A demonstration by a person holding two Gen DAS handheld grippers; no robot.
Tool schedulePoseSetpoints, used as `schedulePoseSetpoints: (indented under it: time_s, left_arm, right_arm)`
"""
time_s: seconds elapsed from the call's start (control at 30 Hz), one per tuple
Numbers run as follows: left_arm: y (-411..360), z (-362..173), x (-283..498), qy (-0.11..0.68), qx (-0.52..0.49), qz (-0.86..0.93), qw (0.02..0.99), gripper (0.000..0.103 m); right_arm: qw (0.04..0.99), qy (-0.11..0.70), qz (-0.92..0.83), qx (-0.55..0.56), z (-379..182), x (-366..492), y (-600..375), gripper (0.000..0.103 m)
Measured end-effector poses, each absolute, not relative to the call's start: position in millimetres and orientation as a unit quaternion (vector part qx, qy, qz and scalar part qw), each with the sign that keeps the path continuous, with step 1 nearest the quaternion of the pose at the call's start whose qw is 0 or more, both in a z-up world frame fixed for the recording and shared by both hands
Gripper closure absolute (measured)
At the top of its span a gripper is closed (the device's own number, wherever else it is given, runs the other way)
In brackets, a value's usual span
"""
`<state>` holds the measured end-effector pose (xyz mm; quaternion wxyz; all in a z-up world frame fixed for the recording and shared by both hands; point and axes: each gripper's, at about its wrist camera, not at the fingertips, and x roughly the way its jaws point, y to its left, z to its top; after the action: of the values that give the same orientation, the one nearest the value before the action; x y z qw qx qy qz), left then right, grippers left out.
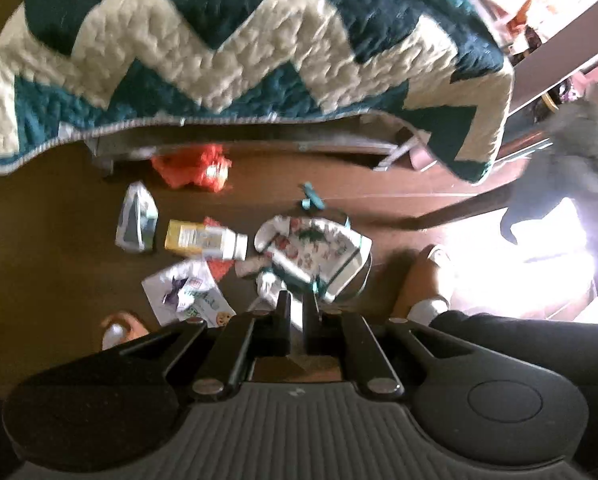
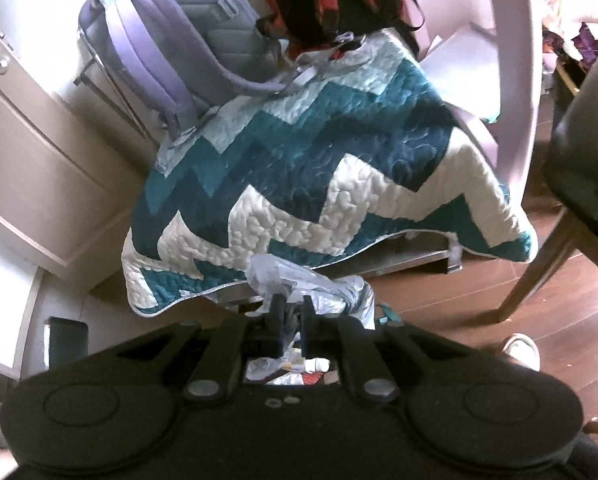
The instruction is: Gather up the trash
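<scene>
Trash uncollected, scattered on floor [image 1: 79, 216] below quilt [image 1: 235, 60]: bottle [image 1: 205, 240], orange wrapper [image 1: 193, 168], clear packet [image 1: 136, 218], printed paper [image 1: 187, 294], floral pouch [image 1: 311, 252]. Left gripper [image 1: 297, 304]: fingers near-closed, apparently empty, above pile. Right gripper [image 2: 291, 312]: fingers clenched on plastic bag [image 2: 299, 280], held aloft. Progress: early.

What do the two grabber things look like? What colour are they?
Both are black. The left gripper has two slim flat jaws, slanted bars with silver round bolts, and a grey ribbed plate behind. The right gripper matches it, with big round black discs on each side.
</scene>
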<state>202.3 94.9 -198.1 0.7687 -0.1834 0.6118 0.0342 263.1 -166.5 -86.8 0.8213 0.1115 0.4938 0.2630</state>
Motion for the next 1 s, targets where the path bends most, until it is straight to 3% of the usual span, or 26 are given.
schedulePoseSetpoints:
  time_s: [0.17,0.3,0.4,0.43,0.47,0.77,1.0]
  left_arm:
    - [104.9,-249.0,202.9,0.644,-0.19,0.07,0.737,0.098]
    - [121.9,-305.9,212.5,0.679,-0.211,0.103,0.696,0.085]
    - [131.8,-350.4,224.6,0.701,-0.224,0.122,0.666,0.054]
    - [134.1,-363.6,228.9,0.707,-0.227,0.13,0.658,0.034]
    - [136.7,-376.9,233.2,0.711,-0.231,0.139,0.649,0.024]
    - [139.1,-518.6,257.4,0.774,-0.245,0.19,0.552,0.023]
    - [145.1,-576.1,247.1,0.795,-0.244,0.23,0.505,0.024]
  right_arm:
    - [0.807,0.515,0.268,0.112,-126.4,267.9,-160.4,0.097]
    - [0.791,0.535,0.276,0.104,-165.5,285.1,-140.6,0.097]
    - [0.781,0.549,0.282,0.097,-192.1,301.7,-125.2,0.097]
    - [0.779,0.551,0.284,0.095,-199.6,306.8,-120.5,0.097]
    - [0.776,0.554,0.286,0.093,-207.3,311.8,-116.5,0.097]
    - [0.753,0.587,0.281,0.103,-245.3,339.5,-98.8,0.097]
    - [0.731,0.615,0.273,0.114,-260.8,341.9,-94.3,0.097]
